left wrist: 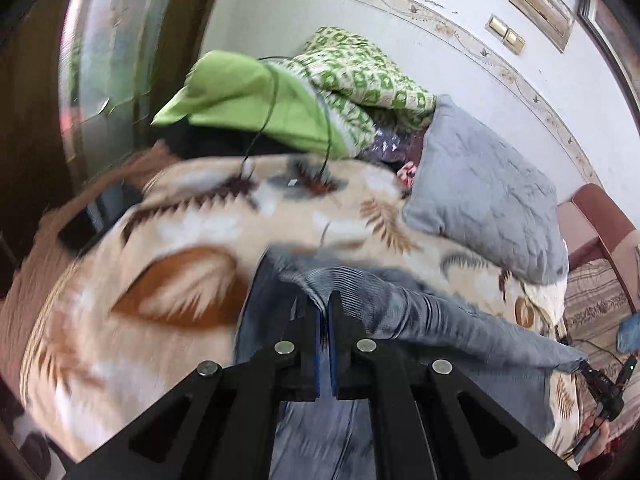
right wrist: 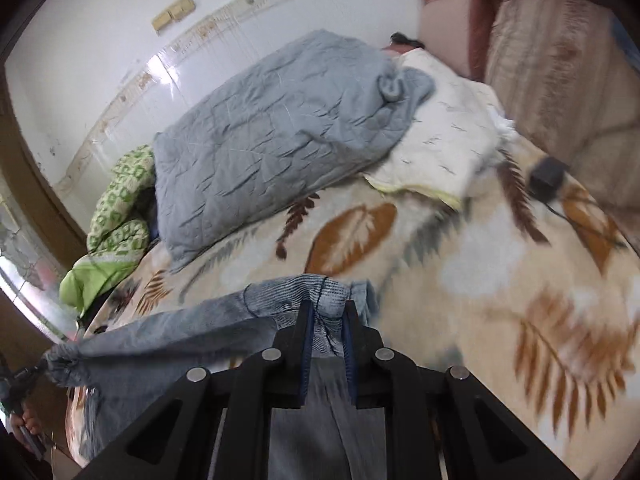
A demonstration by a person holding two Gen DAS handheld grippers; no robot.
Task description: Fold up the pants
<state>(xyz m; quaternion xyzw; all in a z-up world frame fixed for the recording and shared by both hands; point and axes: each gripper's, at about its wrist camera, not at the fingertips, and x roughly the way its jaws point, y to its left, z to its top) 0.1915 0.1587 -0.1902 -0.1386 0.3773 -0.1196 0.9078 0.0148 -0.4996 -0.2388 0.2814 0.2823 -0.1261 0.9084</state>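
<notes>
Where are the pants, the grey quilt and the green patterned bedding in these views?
pants [right wrist: 168, 340]: right wrist view, on the stretched denim between the grippers.
grey quilt [right wrist: 272, 128]: right wrist view, on its creased middle.
green patterned bedding [left wrist: 360, 68]: left wrist view, on the bundle's upper fold.

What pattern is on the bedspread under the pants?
Cream bedspread with brown and grey feather or leaf prints; clearest in the right wrist view.

free: open leaf-pattern blanket [right wrist: 480, 264] ahead of the stretched pants [right wrist: 168, 344] | blocked: grey quilt [right wrist: 280, 128] and green bedding [left wrist: 256, 100] by the wall | small dark object [right wrist: 546, 178], maybe a charger, lies near the sofa [right wrist: 560, 60]
</notes>
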